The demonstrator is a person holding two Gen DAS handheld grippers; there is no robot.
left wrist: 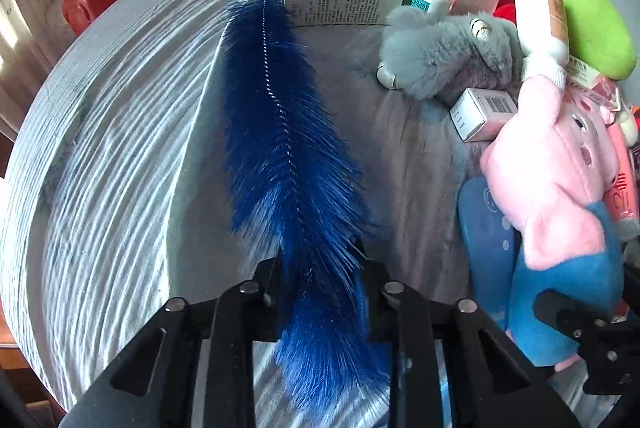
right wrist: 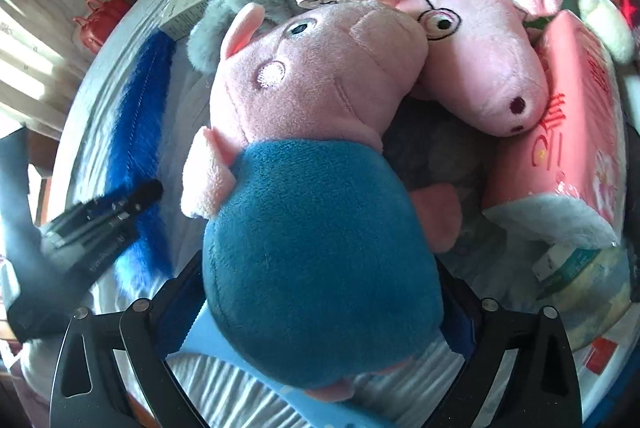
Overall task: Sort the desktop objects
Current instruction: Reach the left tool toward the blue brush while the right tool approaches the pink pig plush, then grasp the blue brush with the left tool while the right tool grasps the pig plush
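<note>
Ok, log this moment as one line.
left tool: shut on blue brush | right tool: open, straddling pink pig plush, not gripped | pile unsorted

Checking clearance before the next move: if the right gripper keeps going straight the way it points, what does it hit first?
The right gripper would meet the pink pig plush in the blue shirt first: its body already sits between the spread fingers. Whether the pads touch it yet is unclear. Below it looks like the grey cloth.
</note>
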